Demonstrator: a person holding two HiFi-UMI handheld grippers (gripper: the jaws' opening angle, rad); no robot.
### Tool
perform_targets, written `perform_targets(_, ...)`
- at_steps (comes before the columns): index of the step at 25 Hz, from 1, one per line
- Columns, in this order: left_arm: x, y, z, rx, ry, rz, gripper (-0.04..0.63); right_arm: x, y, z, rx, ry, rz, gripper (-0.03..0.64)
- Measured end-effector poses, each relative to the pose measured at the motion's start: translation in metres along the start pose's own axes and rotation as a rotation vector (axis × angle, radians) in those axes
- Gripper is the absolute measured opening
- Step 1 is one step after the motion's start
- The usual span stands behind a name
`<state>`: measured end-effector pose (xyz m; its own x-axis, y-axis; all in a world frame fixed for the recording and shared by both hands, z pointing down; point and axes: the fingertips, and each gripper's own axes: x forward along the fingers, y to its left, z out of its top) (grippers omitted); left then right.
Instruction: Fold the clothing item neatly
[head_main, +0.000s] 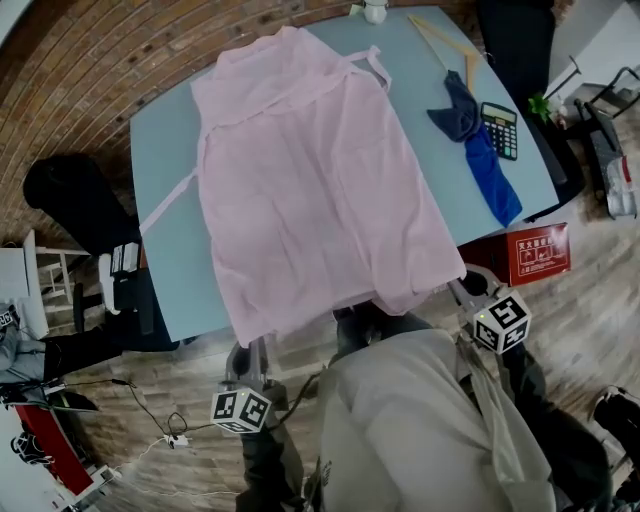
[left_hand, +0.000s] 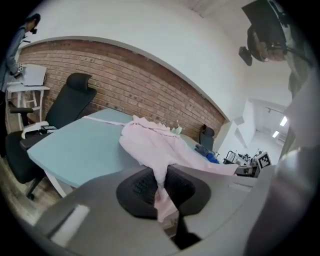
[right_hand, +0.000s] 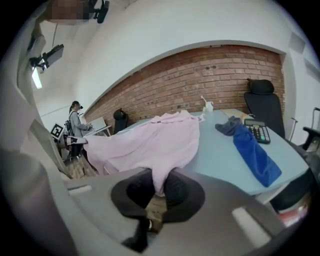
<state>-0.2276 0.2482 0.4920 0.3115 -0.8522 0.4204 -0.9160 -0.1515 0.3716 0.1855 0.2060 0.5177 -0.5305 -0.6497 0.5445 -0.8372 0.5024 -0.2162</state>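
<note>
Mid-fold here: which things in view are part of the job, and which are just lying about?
Part of the job: pink garment, its near hem pinched by the left gripper and the right gripper; table beneath it.
Just lying about: blue cloth, calculator, wooden hanger, red box beside the table.

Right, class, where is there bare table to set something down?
Bare: the strip between the pink garment and the left edge of the table; also the gap between garment and blue cloth. Crowded: far right, with calculator and hanger.
</note>
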Motion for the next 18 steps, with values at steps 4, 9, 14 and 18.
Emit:
perform_targets(4, 0.002, 0.004, 0.034, -0.084, -0.065, 0.064, 0.028, -0.004, -0.007, 0.04, -0.077, -0.021, 0.034, 0.014)
perform_targets(9, 0.026, -0.005, 0.089, -0.197, -0.141, 0.076, 0.026, 0.012, -0.02, 0.093, -0.071, 0.077, 0.053, 0.014)
perform_targets(14, 0.075, -0.002, 0.134, -0.335, -0.173, 0.032, 0.027, 0.057, -0.019, 0.153, -0.118, 0.087, 0.116, 0.015)
perform_targets(18, 0.119, 0.013, 0.164, -0.355, -0.134, 0.014, 0.028, 0.1, -0.034, 0.19, -0.128, 0.088, 0.113, 0.014)
